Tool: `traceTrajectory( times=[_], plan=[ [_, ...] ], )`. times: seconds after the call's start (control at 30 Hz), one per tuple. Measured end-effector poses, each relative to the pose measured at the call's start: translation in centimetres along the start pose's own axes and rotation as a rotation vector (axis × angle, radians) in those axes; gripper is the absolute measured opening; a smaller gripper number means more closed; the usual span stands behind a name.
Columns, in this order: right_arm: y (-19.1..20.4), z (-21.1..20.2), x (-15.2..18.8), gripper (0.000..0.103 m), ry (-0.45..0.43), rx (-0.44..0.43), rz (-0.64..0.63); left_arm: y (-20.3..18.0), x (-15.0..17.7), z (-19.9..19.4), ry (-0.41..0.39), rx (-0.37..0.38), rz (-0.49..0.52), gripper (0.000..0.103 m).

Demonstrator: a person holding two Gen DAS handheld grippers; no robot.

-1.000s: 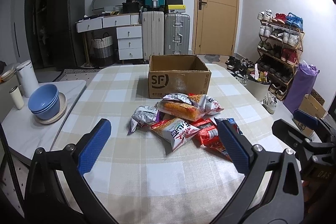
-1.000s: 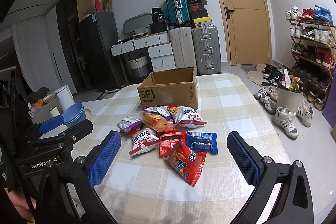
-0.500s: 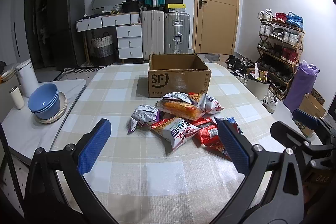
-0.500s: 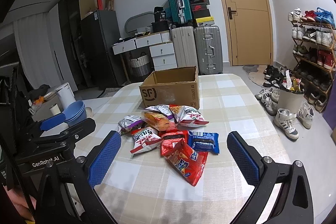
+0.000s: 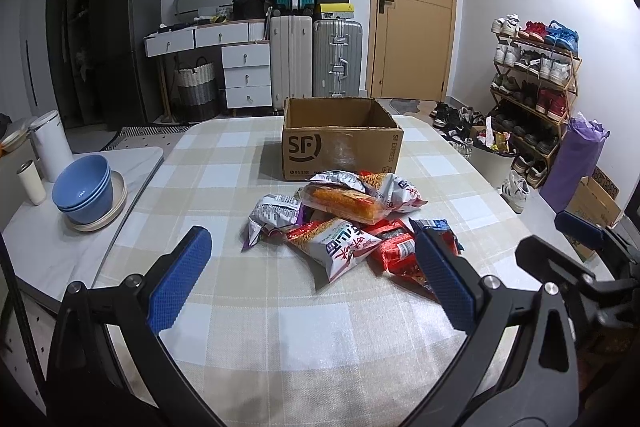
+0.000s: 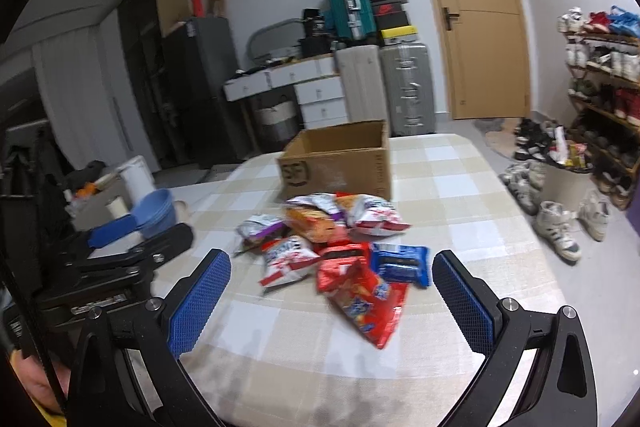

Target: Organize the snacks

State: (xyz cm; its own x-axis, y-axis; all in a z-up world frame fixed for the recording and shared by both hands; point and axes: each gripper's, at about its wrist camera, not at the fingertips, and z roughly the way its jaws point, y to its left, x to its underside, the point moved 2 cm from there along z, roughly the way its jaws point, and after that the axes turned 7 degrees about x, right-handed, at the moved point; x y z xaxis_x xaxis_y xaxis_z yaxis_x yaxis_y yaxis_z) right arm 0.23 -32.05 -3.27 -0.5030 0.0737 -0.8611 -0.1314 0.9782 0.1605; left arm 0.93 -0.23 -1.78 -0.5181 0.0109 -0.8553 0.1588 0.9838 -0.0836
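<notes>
A pile of several snack bags (image 5: 344,219) lies on the checked tablecloth, just in front of an open cardboard box (image 5: 340,143) marked SF. The pile also shows in the right wrist view (image 6: 332,243), with a red bag (image 6: 364,303) and a blue packet (image 6: 400,263) nearest. The box (image 6: 340,163) stands behind it. My left gripper (image 5: 316,279) is open and empty, short of the pile. My right gripper (image 6: 332,299) is open and empty, with the red bag between its fingers in the view. Each gripper shows at the edge of the other's view.
A side table at the left holds stacked blue bowls (image 5: 82,189), a white canister (image 5: 50,143) and a small cup (image 5: 30,183). Suitcases (image 5: 316,63), drawers and a door stand behind. A shoe rack (image 5: 536,91) and shoes are on the right.
The right wrist view has moved in toward the snack pile and tilted, with motion blur. The left gripper has barely moved. Both stay open.
</notes>
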Motion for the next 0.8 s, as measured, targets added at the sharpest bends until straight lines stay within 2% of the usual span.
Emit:
traceTrajectory(
  times=[0.27,0.5,0.8],
  plan=[
    [0.3,-0.2,0.0,0.103,-0.012,0.014,-0.011,0.5,0.0,0.4,-0.001,-0.013,-0.016,0.101],
    [0.2,-0.1,0.0,0.103,-0.008,0.005,-0.005,0.7,0.4,1.4,0.044,-0.019,-0.016,0.101],
    [-0.1,0.4,0.3,0.103,-0.01,-0.003,-0.006,0.9,0.6,1.7,0.051,-0.018,-0.025,0.101]
  ],
)
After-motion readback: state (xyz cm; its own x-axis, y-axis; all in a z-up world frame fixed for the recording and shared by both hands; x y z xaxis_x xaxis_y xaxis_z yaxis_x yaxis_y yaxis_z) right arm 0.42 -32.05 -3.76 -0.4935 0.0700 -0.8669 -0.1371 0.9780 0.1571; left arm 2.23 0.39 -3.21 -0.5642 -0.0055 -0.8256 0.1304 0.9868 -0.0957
